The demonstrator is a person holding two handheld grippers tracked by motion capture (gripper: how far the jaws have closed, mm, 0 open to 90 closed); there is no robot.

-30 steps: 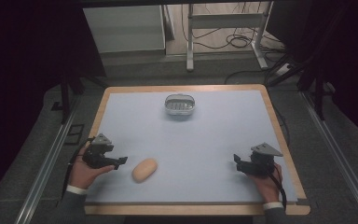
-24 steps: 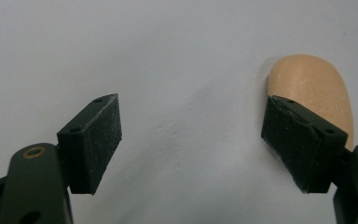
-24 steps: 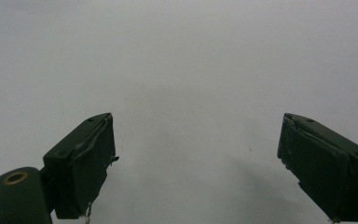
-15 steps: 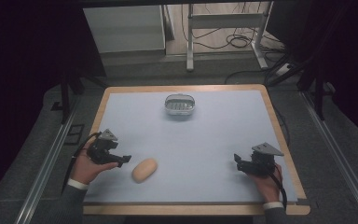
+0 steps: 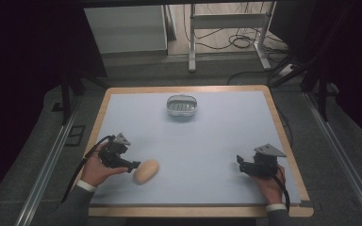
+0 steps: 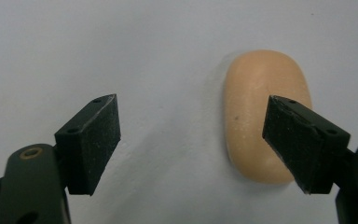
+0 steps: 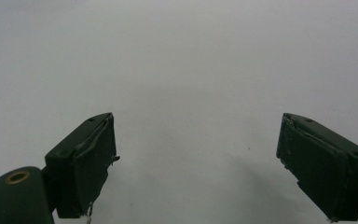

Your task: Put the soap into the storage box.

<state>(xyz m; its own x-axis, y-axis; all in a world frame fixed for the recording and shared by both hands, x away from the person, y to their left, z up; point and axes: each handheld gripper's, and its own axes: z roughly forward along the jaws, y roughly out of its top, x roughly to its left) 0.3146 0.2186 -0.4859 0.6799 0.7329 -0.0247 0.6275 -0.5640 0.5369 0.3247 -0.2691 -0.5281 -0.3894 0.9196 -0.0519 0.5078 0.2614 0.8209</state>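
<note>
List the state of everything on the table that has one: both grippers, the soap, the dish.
Left gripper: open, jaws have just been opening, nothing pressed between them; the soap sits partly behind one jaw.
Right gripper: open, nothing between the jaws.
Soap: lying flat on the table, not gripped.
Dish: upright at the far side, apart from both grippers; contents too small to tell.
</note>
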